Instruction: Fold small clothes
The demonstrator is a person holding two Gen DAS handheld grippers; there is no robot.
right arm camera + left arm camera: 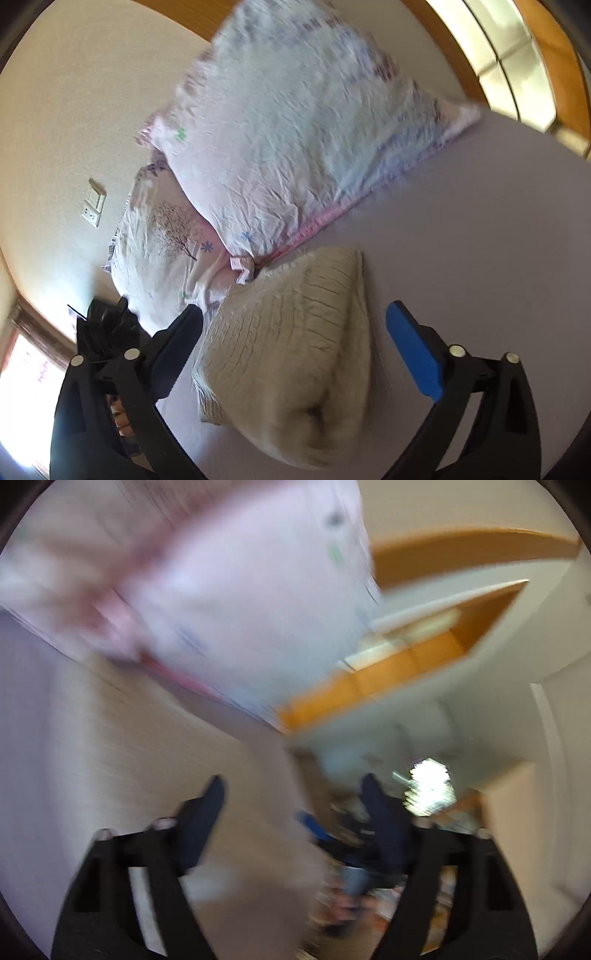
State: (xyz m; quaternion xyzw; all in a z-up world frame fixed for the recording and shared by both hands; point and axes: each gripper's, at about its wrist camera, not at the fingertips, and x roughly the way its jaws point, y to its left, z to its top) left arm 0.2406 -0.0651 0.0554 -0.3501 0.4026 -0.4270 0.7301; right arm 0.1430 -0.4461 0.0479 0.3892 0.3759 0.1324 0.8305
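Observation:
A beige ribbed knit garment [291,354] lies folded in a bundle on the pale lilac bed sheet [480,229]. My right gripper [295,317] is open, and the bundle lies between its spread fingers below the tips. In the blurred left wrist view the beige garment [155,760] fills the lower left. My left gripper [293,784] is open, its left finger [207,812] over the fabric, its right finger over the room beyond. Nothing is held by either gripper.
A white flowered pillow [295,129] with pink trim lies just beyond the garment, a second pillow [162,236] beside it; one shows blurred in the left view [236,590]. A cream wall with a socket [94,206], a wooden headboard and a window [509,55] surround the bed.

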